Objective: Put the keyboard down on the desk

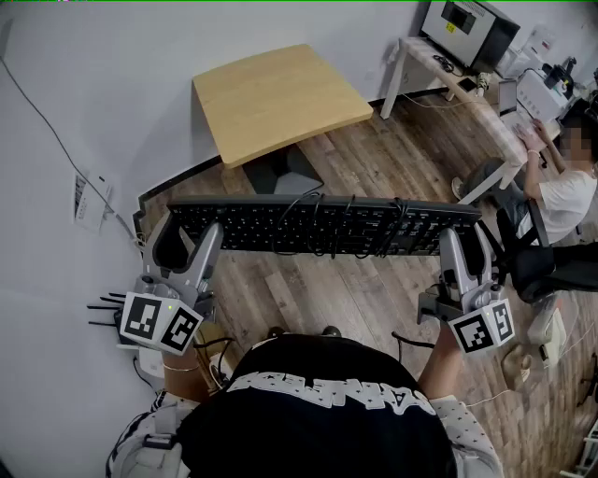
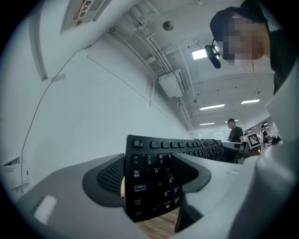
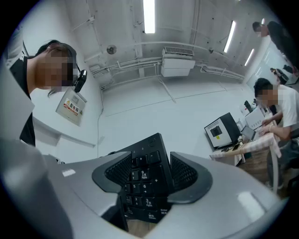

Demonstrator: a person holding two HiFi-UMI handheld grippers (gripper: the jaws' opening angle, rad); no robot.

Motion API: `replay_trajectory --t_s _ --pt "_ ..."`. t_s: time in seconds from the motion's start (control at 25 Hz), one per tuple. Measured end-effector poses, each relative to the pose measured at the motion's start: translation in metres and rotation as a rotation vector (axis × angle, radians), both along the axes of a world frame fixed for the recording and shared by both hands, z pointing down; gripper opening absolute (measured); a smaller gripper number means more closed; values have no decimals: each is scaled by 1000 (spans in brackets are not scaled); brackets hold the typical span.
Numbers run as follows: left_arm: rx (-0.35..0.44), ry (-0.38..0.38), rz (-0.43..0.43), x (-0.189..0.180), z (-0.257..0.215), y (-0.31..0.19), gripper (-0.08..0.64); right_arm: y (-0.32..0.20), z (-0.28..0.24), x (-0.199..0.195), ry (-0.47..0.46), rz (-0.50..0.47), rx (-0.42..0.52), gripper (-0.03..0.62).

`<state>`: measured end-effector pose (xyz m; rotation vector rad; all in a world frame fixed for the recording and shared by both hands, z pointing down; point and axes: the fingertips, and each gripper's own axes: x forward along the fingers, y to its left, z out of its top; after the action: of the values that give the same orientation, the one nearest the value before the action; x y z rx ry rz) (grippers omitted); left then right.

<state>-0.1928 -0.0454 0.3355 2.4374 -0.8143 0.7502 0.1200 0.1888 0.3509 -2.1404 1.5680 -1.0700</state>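
A black keyboard point(image 1: 318, 224) with its cable wound round the middle hangs level in the air above the wooden floor, on my side of the light wooden desk point(image 1: 276, 98). My left gripper point(image 1: 185, 235) is shut on the keyboard's left end, and my right gripper point(image 1: 465, 241) is shut on its right end. In the left gripper view the keyboard point(image 2: 152, 179) stands between the two pads of the left gripper point(image 2: 149, 182). In the right gripper view the number-pad end of the keyboard point(image 3: 142, 184) sits between the pads of the right gripper point(image 3: 149, 175). The desk top is bare.
A white wall point(image 1: 75, 112) runs along the left, with a paper sheet point(image 1: 89, 201) on it. A person point(image 1: 565, 187) sits at a white table point(image 1: 467, 84) with a monitor point(image 1: 467, 28) at the far right. An office chair point(image 1: 537, 252) stands near my right gripper.
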Motion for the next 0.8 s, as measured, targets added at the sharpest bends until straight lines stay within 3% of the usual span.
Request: replay_trajectory --t_s 0.8 --pt "-31 9 19 3 2 -3 291 1 -8 0 16 19 -19 270"
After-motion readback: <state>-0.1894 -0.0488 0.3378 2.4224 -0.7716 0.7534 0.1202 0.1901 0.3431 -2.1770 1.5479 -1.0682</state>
